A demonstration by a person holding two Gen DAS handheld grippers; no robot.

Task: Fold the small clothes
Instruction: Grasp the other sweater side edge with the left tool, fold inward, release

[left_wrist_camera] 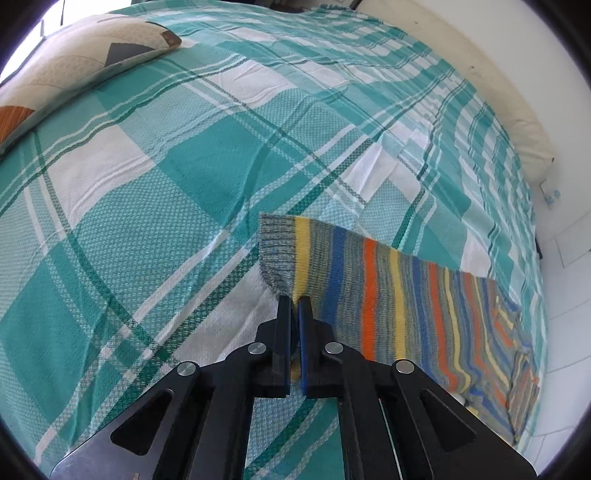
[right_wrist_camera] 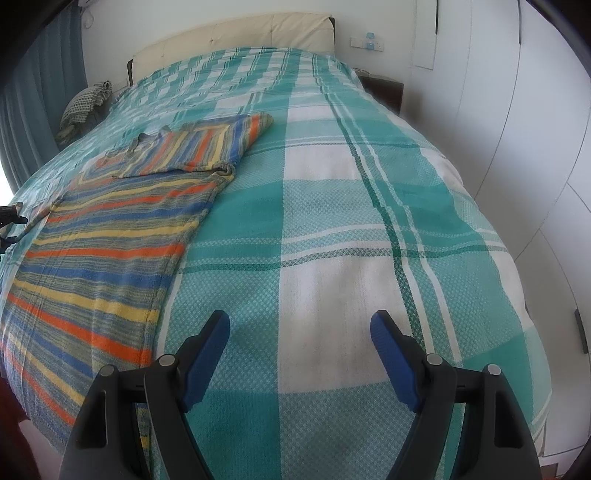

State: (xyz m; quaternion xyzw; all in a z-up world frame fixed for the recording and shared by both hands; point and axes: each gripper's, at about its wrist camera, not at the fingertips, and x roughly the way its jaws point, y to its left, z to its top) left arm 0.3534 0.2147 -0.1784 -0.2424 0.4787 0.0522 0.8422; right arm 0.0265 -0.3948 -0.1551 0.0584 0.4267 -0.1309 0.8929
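A striped knit sweater (right_wrist_camera: 110, 229) in blue, orange, yellow and grey lies flat on the left part of the bed. One of its sleeves (right_wrist_camera: 207, 144) is folded across the chest. In the left wrist view my left gripper (left_wrist_camera: 294, 300) is shut on the edge of the other sleeve (left_wrist_camera: 369, 280), just beside its grey ribbed cuff (left_wrist_camera: 275, 251); yellow knit shows between the fingers. My right gripper (right_wrist_camera: 301, 321) stands open over the bare bedcover to the right of the sweater's hem, with nothing between its blue pads (right_wrist_camera: 205, 354).
The bed wears a teal and white plaid cover (right_wrist_camera: 351, 229). A patterned pillow (left_wrist_camera: 74, 62) lies at its far left in the left wrist view. A cream headboard (right_wrist_camera: 236, 33), a dark nightstand (right_wrist_camera: 380, 88) and white wardrobe doors (right_wrist_camera: 517, 129) border the bed.
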